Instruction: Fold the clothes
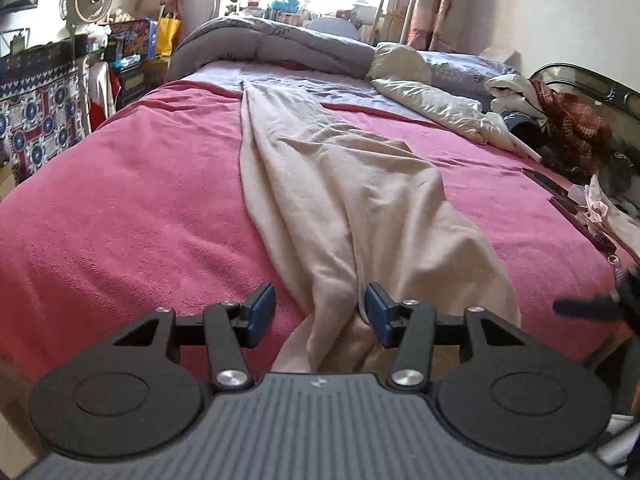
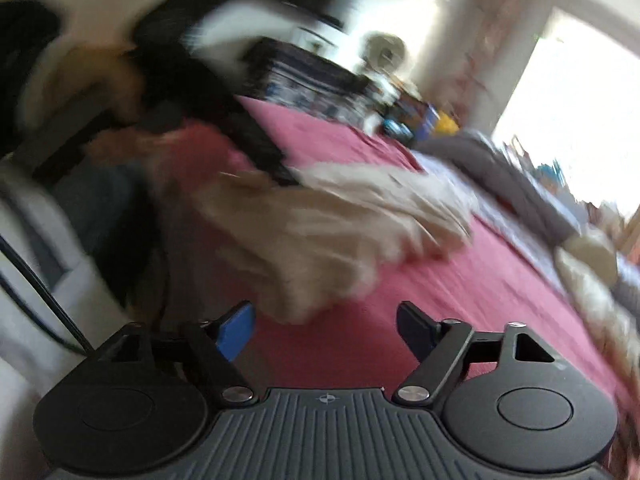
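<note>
The left gripper (image 1: 320,312) is hovering, fingers apart, astride the beige garment (image 1: 344,200) stretching toward twelve o'clock on the pink bedspread (image 1: 120,208). The right gripper (image 2: 326,334) is gaping empty.

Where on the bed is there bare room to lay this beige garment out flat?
Widest bare patch: pink bedspread left of the beige garment, up to the grey duvet. A narrower strip lies right of it. Crowded: the cream bedding and clothes pile at far right.

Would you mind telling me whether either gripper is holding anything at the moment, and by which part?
Nothing is held. The left gripper is open, its fingers either side of the beige cloth garment's near end; the right gripper is open over the pink bedspread.
</note>
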`<action>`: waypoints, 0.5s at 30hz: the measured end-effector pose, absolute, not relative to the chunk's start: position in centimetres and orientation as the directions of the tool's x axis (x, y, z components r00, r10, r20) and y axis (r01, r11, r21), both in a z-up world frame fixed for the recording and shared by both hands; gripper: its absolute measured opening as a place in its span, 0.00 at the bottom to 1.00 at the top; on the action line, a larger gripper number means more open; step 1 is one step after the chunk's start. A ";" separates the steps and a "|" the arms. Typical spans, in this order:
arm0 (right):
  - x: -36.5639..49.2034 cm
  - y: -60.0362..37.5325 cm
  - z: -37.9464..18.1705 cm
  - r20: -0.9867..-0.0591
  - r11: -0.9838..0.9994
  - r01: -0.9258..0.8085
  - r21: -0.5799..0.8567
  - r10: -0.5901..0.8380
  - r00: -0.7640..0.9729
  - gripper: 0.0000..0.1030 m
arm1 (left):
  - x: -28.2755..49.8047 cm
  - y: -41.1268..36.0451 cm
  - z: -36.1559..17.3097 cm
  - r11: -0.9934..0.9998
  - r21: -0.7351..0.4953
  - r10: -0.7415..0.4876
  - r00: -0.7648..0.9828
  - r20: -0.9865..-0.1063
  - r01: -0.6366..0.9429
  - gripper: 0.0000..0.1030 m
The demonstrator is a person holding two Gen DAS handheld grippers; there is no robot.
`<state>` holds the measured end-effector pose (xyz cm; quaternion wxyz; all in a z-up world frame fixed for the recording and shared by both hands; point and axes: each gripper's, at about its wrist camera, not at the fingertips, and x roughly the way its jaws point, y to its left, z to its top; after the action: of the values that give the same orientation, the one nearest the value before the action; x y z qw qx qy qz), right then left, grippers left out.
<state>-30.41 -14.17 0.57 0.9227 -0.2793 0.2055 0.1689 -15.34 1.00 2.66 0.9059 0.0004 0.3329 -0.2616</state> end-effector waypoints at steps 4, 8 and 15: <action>-28.2 -11.6 -1.5 -0.322 0.763 -0.204 -0.613 -0.006 0.947 0.85 | -14.2 0.6 2.9 0.866 -0.220 -0.479 0.623 -0.619 0.449 0.56; -27.5 -11.2 -2.4 -0.237 0.746 -0.037 -0.664 -0.163 0.958 0.85 | -14.5 1.4 2.5 0.875 -0.260 -0.477 0.635 -0.607 0.409 0.58; -28.3 -12.0 -0.9 -0.156 0.815 0.024 -0.579 -0.140 0.978 0.88 | -15.2 2.9 1.7 0.883 -0.331 -0.469 0.660 -0.587 0.334 0.60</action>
<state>-28.26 -12.03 -0.93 0.9477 -0.3013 0.0958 -0.0432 -15.21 2.91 1.68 0.9058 -0.0975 0.3477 -0.2216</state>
